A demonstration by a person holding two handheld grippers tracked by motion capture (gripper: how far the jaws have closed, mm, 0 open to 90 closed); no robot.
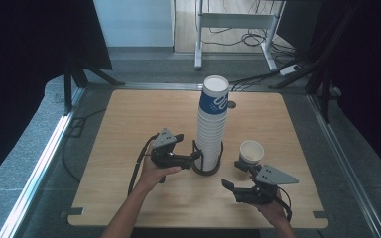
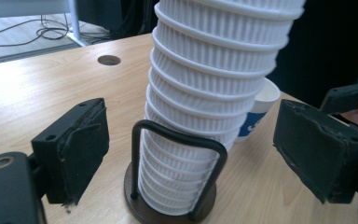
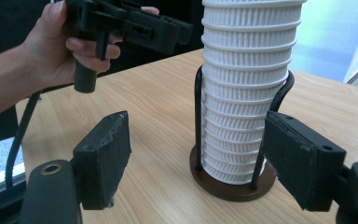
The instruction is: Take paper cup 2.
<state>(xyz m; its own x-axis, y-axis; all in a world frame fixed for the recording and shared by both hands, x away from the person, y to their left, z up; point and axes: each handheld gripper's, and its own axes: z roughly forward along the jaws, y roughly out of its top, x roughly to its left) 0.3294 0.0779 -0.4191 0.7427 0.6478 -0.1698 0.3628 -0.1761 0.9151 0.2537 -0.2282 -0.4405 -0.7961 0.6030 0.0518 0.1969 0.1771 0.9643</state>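
A tall stack of white ribbed paper cups (image 1: 211, 129), its top cup printed blue, stands in a black wire holder (image 1: 207, 171) with a dark round base at the table's middle. A single white cup (image 1: 251, 151) with blue print stands upright just right of it. My left gripper (image 1: 188, 147) is at the stack's left side, level with its lower part. In the left gripper view the left gripper (image 2: 196, 154) is open, and the stack (image 2: 205, 93) stands apart from both pads. My right gripper (image 1: 233, 174) is open near the front right, nothing between its pads (image 3: 105, 154).
The wooden table (image 1: 129, 119) has a small round hole (image 1: 231, 104) behind the stack. Its left half and far side are bare. Black curtains stand at both sides, and a white desk frame (image 1: 238, 20) and cables lie on the floor beyond.
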